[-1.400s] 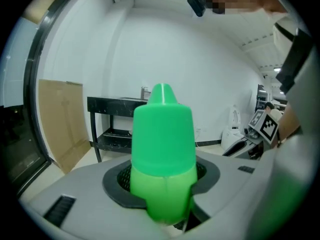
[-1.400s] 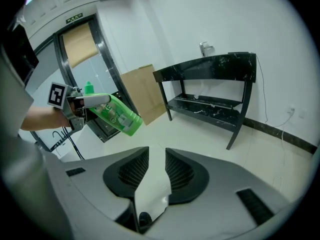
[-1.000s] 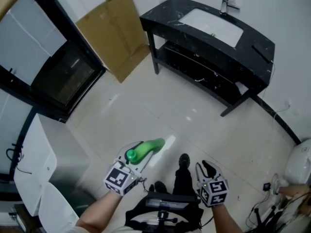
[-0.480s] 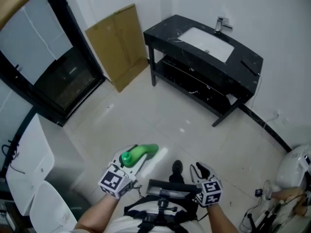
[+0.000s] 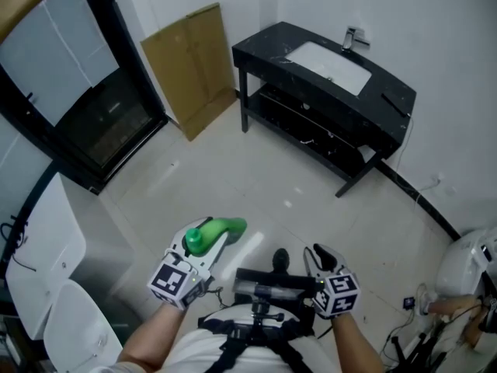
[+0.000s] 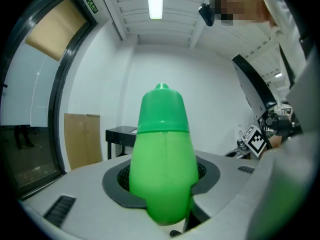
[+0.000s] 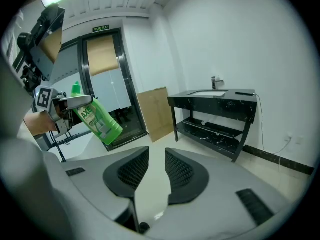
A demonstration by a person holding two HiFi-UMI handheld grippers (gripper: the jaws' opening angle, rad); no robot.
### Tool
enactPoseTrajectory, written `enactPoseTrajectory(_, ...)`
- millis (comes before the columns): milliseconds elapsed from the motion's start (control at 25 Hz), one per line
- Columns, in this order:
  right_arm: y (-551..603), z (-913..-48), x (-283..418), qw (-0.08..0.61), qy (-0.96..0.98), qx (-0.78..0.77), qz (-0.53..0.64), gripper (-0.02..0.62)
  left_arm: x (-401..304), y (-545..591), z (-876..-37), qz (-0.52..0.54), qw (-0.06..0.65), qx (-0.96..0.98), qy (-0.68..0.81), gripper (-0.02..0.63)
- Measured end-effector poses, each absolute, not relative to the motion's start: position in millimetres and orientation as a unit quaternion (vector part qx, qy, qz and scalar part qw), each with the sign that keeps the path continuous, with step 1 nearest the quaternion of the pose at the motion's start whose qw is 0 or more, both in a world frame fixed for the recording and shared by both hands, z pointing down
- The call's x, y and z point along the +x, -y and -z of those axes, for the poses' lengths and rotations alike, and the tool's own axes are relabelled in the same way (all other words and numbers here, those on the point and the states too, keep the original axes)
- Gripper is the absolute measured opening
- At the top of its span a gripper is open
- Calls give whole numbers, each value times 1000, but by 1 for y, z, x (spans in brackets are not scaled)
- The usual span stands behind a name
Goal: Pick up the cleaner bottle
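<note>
The fingers (image 6: pixel 75 199) of the left gripper (image 5: pixel 200 256) are clenched on the green cleaner bottle (image 6: pixel 162 154), their pads pressed against its two sides. In the head view the bottle (image 5: pixel 221 229) is in the near left of the scene, held in the air above the pale floor (image 5: pixel 256 169). The right gripper view shows it tilted, cap end up and label outward.

The right gripper (image 5: pixel 321 256) is just right of it. Its fingers (image 7: pixel 131 170) are released, with a narrow gap and only floor between them.

Far right, a black washstand (image 5: pixel 264 45) with a white basin stands against the wall. A cardboard sheet (image 5: pixel 190 68) leans on the wall to its left.
</note>
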State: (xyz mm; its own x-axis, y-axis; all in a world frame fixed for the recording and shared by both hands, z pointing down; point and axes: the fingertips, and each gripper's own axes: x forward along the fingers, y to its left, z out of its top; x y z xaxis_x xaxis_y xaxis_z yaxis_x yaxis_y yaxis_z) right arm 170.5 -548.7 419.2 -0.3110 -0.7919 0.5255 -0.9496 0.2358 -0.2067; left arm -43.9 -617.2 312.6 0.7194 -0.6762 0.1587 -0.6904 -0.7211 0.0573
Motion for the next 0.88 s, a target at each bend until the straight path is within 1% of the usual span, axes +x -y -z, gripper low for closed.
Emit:
enactPoseTrajectory(440, 540, -380, 146, 142, 781, 570, -210, 109, -66, 598, -294, -37, 49, 926, 374, 176)
enactPoseTrajectory(880, 527, -352, 127, 134, 789, 573, -178, 72, -78, 570, -278, -21, 40, 926, 375, 176)
